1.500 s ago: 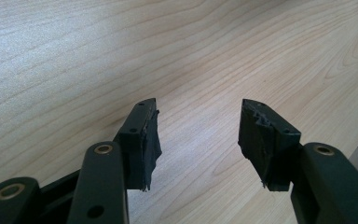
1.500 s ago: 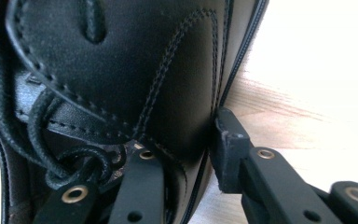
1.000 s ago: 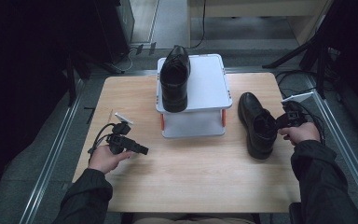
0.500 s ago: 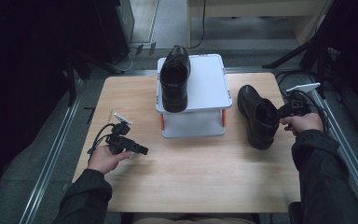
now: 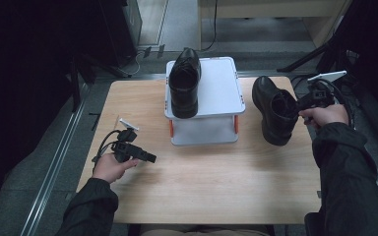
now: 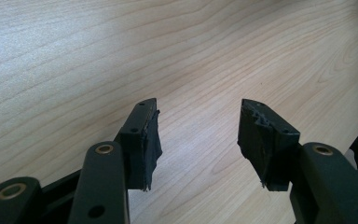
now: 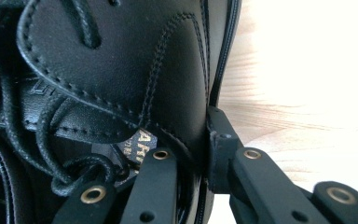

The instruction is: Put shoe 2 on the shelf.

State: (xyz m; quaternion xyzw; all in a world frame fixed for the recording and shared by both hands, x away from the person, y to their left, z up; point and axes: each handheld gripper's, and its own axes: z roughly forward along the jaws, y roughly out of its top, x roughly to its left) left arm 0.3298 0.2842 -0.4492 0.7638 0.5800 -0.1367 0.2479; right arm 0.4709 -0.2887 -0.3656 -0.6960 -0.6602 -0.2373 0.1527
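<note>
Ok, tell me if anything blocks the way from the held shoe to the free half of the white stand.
Nothing visible does. The right gripper is shut on the shoe, right of the white stand. The stand's right half is bare; the other shoe sits on its left half.

- High view: the bench point(image 5: 202, 182) is evenly lit from above, the surroundings dark from 9 to 12 o'clock; the picture is soft and grainy.
- Right gripper view: glare washes out the wood from 12 to 3 o'clock.
- Left gripper view: bright wood with a pale sheen at 10 o'clock, and blurred near fingers point(image 6: 142, 140).
</note>
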